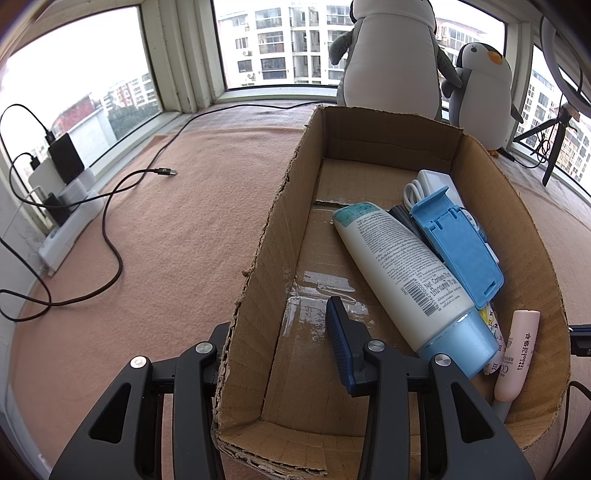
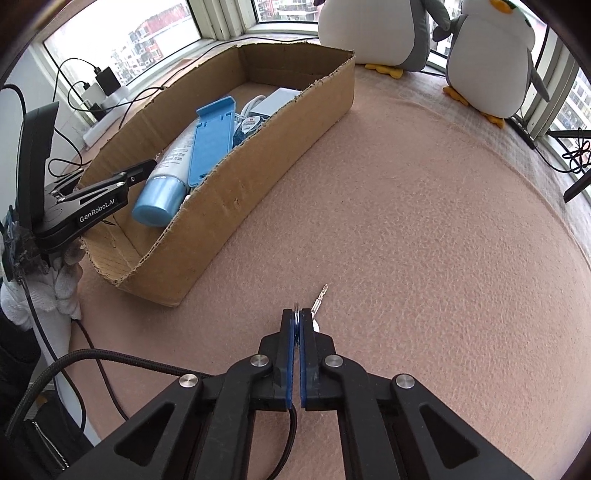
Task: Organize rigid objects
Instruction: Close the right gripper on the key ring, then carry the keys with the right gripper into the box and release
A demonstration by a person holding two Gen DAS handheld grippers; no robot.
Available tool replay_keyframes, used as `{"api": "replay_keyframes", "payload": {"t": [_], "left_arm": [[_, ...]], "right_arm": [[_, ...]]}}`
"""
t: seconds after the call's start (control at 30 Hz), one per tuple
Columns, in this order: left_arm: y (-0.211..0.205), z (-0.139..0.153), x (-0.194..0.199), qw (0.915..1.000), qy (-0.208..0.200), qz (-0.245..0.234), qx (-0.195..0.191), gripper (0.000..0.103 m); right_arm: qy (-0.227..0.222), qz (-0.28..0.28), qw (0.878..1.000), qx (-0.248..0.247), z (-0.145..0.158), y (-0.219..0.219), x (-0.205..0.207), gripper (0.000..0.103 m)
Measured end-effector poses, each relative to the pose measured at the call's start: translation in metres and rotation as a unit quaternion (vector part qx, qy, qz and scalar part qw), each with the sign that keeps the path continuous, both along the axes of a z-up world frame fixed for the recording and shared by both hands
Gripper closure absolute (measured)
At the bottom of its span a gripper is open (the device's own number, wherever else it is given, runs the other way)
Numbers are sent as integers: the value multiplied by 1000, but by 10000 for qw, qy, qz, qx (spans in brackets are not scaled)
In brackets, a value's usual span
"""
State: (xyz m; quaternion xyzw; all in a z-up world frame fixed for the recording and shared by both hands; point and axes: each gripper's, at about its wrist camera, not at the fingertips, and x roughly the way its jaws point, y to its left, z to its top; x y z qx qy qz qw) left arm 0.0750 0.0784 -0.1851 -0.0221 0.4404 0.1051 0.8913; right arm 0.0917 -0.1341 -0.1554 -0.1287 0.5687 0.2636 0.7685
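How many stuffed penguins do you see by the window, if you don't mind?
2. The larger penguin sits behind the cardboard box's far end; the smaller penguin stands to its right. None appear hidden.

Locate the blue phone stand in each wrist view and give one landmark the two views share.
Left wrist view: the blue phone stand lies right of centre, inside the cardboard box, resting against the white tube.
Right wrist view: upper left, in the same box, right of the tube.
Shared landmark: the small plush penguin at the window, upper right in both.
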Motion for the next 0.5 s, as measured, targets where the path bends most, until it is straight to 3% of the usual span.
{"api": "replay_keyframes", "payload": {"t": [0.5], "left_arm": [[0, 0, 0, 10000, 1, 0, 1, 64]], "right_arm": [[-767, -54, 9943, 740, 76, 28, 5, 101]]}}
